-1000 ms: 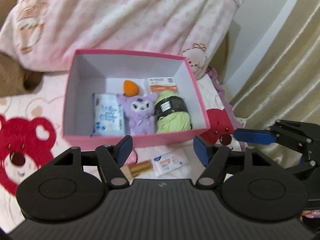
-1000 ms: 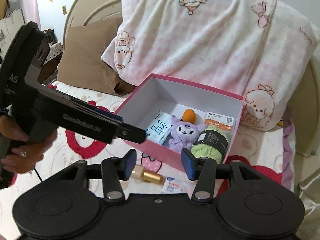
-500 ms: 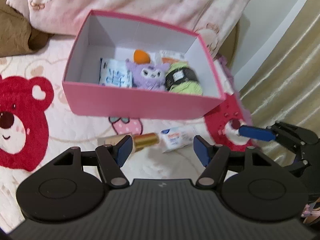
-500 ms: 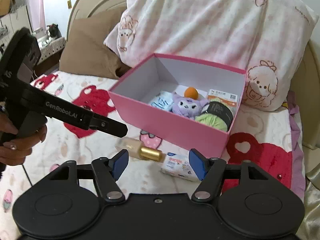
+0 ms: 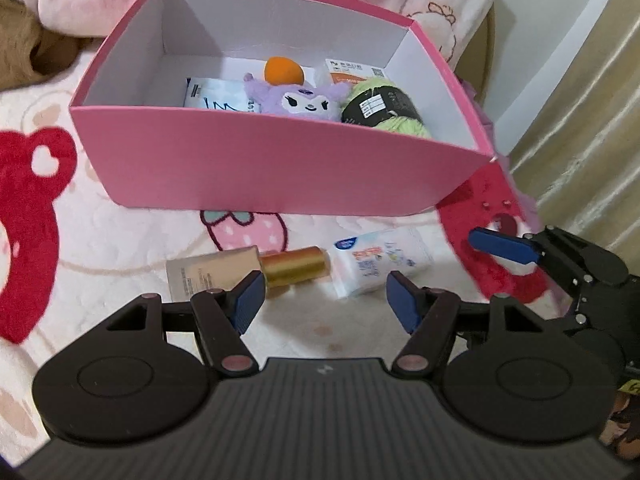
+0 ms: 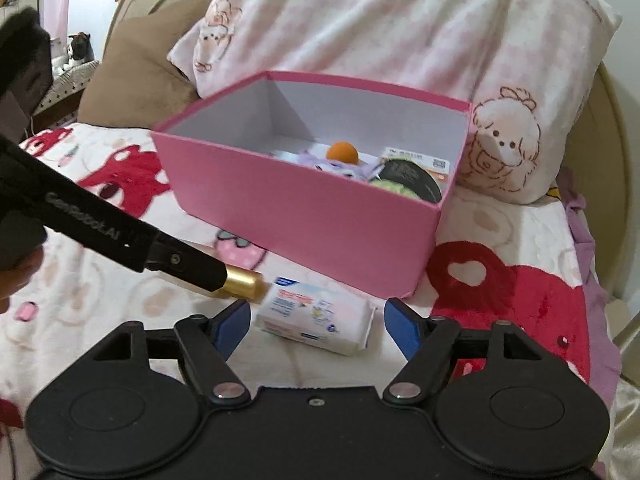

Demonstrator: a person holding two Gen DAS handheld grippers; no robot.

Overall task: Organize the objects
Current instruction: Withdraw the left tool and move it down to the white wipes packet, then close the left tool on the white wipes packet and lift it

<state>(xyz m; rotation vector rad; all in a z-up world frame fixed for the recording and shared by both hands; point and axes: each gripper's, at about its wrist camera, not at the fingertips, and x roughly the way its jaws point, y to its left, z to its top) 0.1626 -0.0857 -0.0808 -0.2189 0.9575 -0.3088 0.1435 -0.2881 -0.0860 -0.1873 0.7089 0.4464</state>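
Observation:
A pink box [image 5: 280, 168] [image 6: 304, 216] stands on the bed and holds a purple plush [image 5: 300, 100], an orange ball [image 5: 282, 72], green yarn [image 5: 384, 112], a tissue pack [image 5: 216, 98] and an orange-white packet [image 5: 352, 72]. In front of it lie a gold-capped bottle [image 5: 248, 270] [image 6: 244, 286] and a white tissue pack [image 5: 382, 264] [image 6: 316, 318]. My left gripper [image 5: 324, 306] is open, low over the bottle and the pack. My right gripper [image 6: 316, 328] is open, just short of the white pack, its jaws either side of it. The left gripper's arm hides most of the bottle in the right wrist view.
The bed cover [image 5: 80, 248] is pink with red bears. A pink-checked pillow [image 6: 400, 28] and a brown pillow [image 6: 136, 76] lie behind the box. A curtain [image 5: 580, 120] hangs at the right. The right gripper's finger [image 5: 504, 242] shows right of the pack.
Both grippers have dropped lower and closer to the bottle and the white pack in front of the box. The box now looms larger; its contents have not moved.

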